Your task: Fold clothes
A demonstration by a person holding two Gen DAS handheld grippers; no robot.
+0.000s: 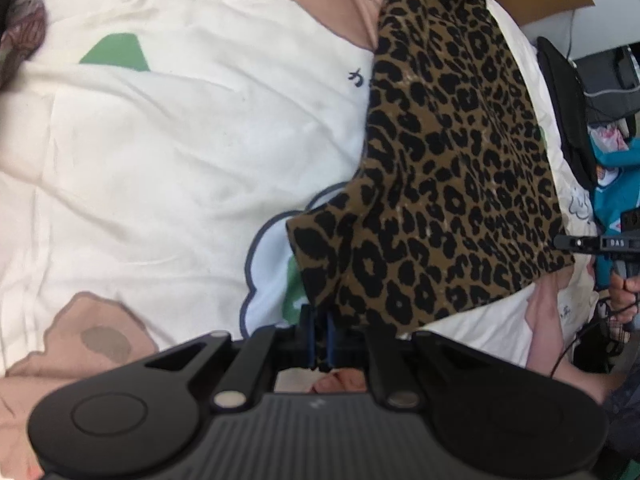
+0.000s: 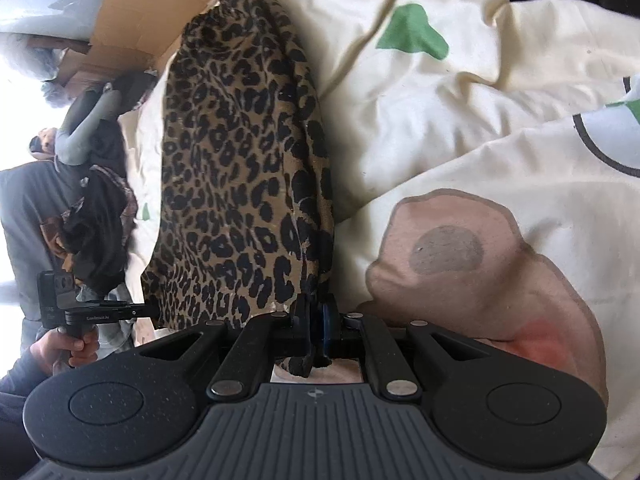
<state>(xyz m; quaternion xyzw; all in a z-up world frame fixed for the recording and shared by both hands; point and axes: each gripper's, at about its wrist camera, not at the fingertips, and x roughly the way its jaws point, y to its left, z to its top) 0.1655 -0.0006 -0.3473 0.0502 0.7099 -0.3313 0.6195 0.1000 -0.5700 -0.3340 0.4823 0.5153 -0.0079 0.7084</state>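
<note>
A leopard-print garment (image 1: 452, 168) lies partly lifted over a cream printed quilt (image 1: 180, 140). In the left wrist view my left gripper (image 1: 320, 336) is shut, its blue pads pinching the garment's near corner. My right gripper (image 1: 560, 242) shows at the right edge, held at the garment's other lower corner. In the right wrist view the garment (image 2: 240, 160) stretches away from the right gripper (image 2: 318, 328), which is shut on a corner, with a bit of fabric poking out behind the pads. The left gripper (image 2: 154, 310), in a hand (image 2: 76, 350), touches the opposite corner.
A cardboard box (image 2: 132, 20) stands beyond the quilt's far edge. Dark clothes (image 2: 100, 224) are piled beside the bed next to a person in grey. A black chair (image 1: 568, 112) and teal items (image 1: 616, 184) sit off the bed's side.
</note>
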